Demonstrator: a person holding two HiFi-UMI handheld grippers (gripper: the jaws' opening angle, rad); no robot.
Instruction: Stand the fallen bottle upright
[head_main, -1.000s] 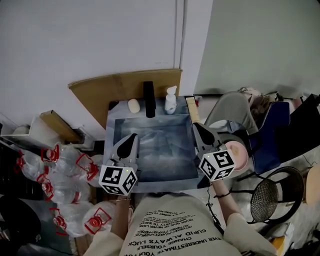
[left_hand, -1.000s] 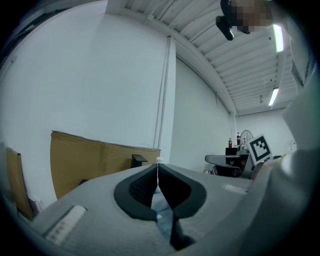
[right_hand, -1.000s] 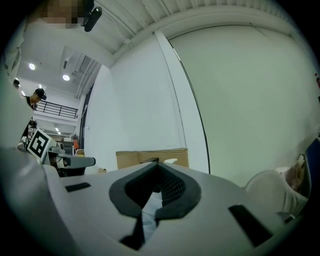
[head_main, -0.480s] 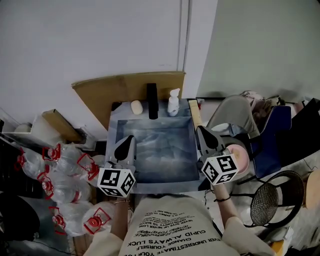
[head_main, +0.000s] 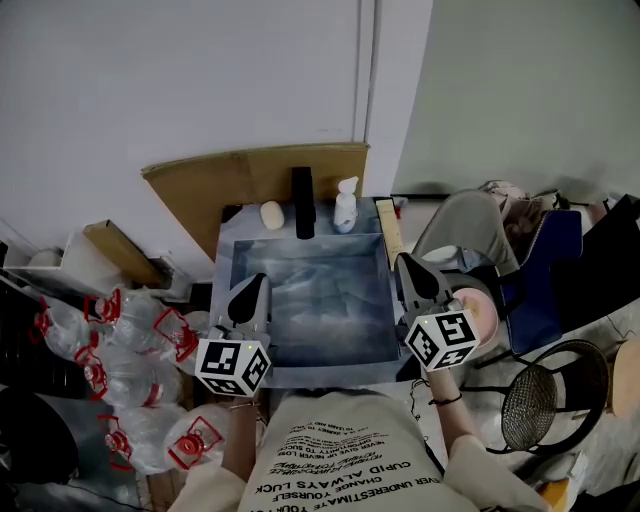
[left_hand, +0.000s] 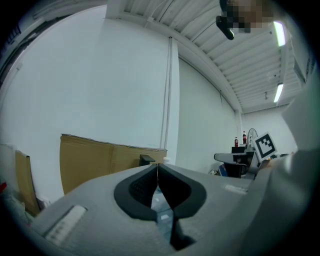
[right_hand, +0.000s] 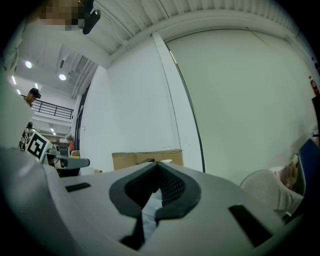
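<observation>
Left gripper (head_main: 256, 282) closed, empty, by sink's (head_main: 330, 369) left rim; right gripper (head_main: 405, 262) closed, empty, by right rim. White bottle (head_main: 345, 204) already upright on far rim, just right of black faucet (head_main: 302, 200), well apart from both. Task looks done.

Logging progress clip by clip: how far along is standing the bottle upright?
Looks done: the white bottle stands upright beside the faucet on the back rim of the sink. In hand: nothing; the left gripper and right gripper are both shut and empty, over the sink's near corners. Left: nothing visible; no fallen bottle shows in the basin.
</observation>
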